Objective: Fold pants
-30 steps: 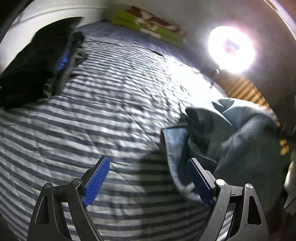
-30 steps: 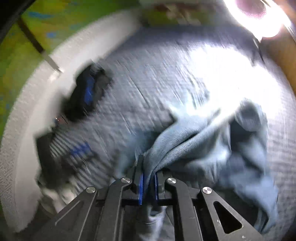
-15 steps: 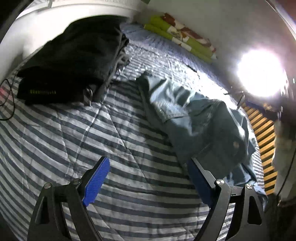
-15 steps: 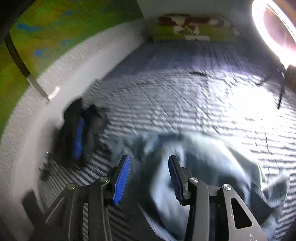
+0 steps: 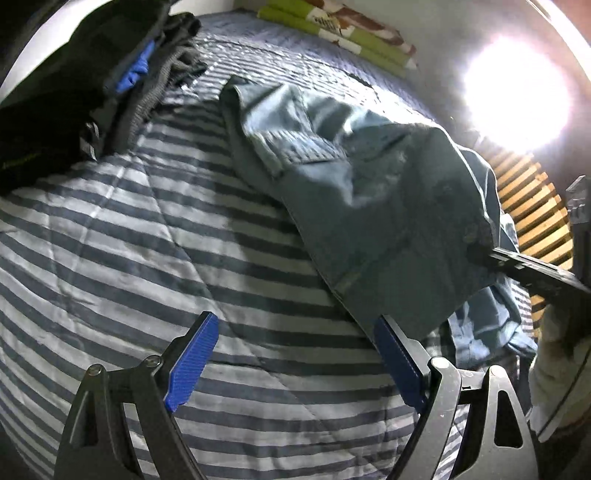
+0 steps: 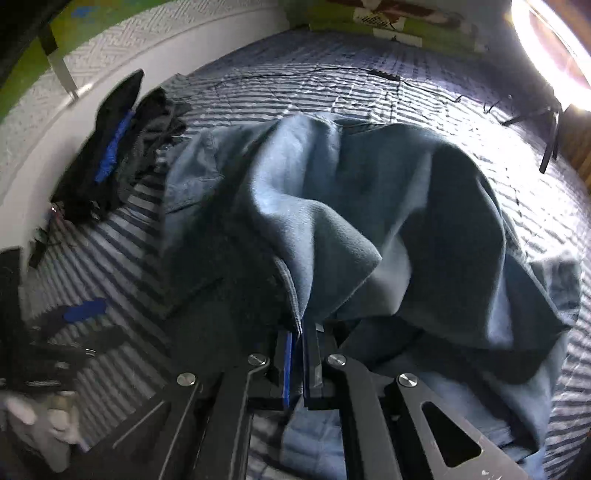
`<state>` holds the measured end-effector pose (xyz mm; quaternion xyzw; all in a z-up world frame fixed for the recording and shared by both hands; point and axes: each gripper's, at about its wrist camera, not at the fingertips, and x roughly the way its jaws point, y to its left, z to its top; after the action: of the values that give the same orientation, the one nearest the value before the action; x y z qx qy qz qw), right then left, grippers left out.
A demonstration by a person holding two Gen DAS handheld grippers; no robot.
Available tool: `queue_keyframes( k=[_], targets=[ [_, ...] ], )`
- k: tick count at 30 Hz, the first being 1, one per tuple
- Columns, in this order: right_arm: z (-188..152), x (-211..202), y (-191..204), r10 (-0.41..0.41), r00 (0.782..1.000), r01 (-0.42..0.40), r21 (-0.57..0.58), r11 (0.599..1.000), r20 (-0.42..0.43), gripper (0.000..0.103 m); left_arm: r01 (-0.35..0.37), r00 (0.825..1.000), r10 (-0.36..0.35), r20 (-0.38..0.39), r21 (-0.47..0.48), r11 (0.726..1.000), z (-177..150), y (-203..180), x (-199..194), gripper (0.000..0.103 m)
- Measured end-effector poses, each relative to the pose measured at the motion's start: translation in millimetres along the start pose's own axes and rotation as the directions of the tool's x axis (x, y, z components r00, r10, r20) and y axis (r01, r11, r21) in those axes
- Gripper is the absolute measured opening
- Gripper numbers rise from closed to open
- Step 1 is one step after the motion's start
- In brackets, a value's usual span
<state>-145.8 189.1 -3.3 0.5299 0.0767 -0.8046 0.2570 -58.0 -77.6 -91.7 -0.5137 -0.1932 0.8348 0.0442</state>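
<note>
Blue-grey pants (image 5: 351, 177) lie crumpled across the striped bedspread (image 5: 110, 229), one end reaching toward the dark clothes pile. My right gripper (image 6: 298, 332) is shut on a seamed edge of the pants (image 6: 369, 206), which drape away from its pads in a raised fold. In the left wrist view that gripper comes in from the right edge as a black arm (image 5: 535, 269) lifting the cloth. My left gripper (image 5: 295, 321) hangs open over bare bedspread, nothing between its fingers; its right finger (image 5: 395, 354) is just beside the pants' near edge.
A pile of dark clothes (image 5: 74, 92) with a blue piece lies at the bed's left side by the white wall (image 6: 33, 122). Green patterned bedding (image 5: 332, 33) sits at the far end. A bright lamp (image 5: 517, 99) and wooden slats (image 5: 532, 206) are on the right.
The right gripper let go of the pants, stood open half a second ago, and has shut on their edge again. Both grippers have sunk closer to the bed; the pants now lie spread out.
</note>
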Motion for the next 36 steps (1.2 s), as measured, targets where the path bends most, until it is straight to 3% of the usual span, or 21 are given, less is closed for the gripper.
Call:
queue_keyframes(
  k=[4, 8, 12, 16, 18, 19, 20, 23, 28, 30, 32, 34, 36],
  targets=[
    [-12, -39, 0, 0.149, 0.986, -0.154, 0.057, 0.986, 0.076, 0.003, 0.041, 0.998, -0.041, -0.04, 0.002, 0.999, -8, -7, 12, 0.088],
    [-23, -67, 8, 0.16, 0.98, -0.167, 0.047, 0.985, 0.117, 0.003, 0.116, 0.99, -0.118, -0.071, -0.034, 0.993, -12, -10, 24, 0.088],
    [-38, -82, 6, 0.233, 0.964, -0.247, 0.105, 0.963, 0.127, 0.003, 0.234, 0.967, -0.246, -0.066, -0.151, 0.96, -5, -5, 31, 0.094],
    [-59, -88, 9, 0.291, 0.948, -0.309, 0.158, 0.938, 0.127, 0.003, 0.275, 0.956, -0.291, -0.039, -0.229, 0.934, 0, -2, 38, 0.093],
    [-72, -92, 11, 0.296, 0.948, -0.312, 0.161, 0.936, 0.118, 0.003, 0.301, 0.949, -0.313, -0.024, -0.214, 0.929, -1, -5, 34, 0.074],
    [-82, -94, 13, 0.297, 0.948, -0.312, 0.166, 0.935, 0.11, 0.003, 0.307, 0.947, -0.319, -0.039, -0.179, 0.935, -2, -12, 31, 0.043],
    [-89, -94, 14, 0.298, 0.949, -0.311, 0.172, 0.935, 0.102, 0.003, 0.3, 0.95, -0.31, -0.048, -0.147, 0.942, -3, -17, 29, 0.019],
    [-118, -94, 23, 0.296, 0.953, -0.304, 0.171, 0.937, 0.07, 0.003, 0.263, 0.964, -0.265, -0.031, -0.055, 0.963, -14, -29, 15, 0.004],
    [-153, -88, 35, 0.307, 0.952, -0.304, 0.161, 0.939, 0.008, 0.003, 0.163, 0.987, -0.164, 0.002, 0.01, 0.986, -28, -28, -4, 0.006],
    [-165, -87, 42, 0.287, 0.957, -0.282, 0.118, 0.952, -0.028, 0.003, 0.142, 0.99, -0.142, 0.001, 0.003, 0.99, -29, -22, -4, 0.015],
    [-173, -83, 51, 0.255, 0.963, -0.251, 0.046, 0.967, -0.089, 0.007, 0.14, 0.99, -0.14, -0.012, -0.017, 0.99, -29, -14, -2, 0.041],
    [-170, -90, 48, 0.219, 0.971, -0.217, 0.025, 0.976, -0.1, 0.007, 0.089, 0.996, -0.089, -0.019, -0.003, 0.996, -27, -12, -2, 0.061],
    [-159, -103, 35, 0.228, 0.972, -0.225, 0.056, 0.973, -0.061, 0.01, 0.022, 1.0, -0.022, -0.014, 0.046, 0.999, -30, -15, -2, 0.061]
  ],
)
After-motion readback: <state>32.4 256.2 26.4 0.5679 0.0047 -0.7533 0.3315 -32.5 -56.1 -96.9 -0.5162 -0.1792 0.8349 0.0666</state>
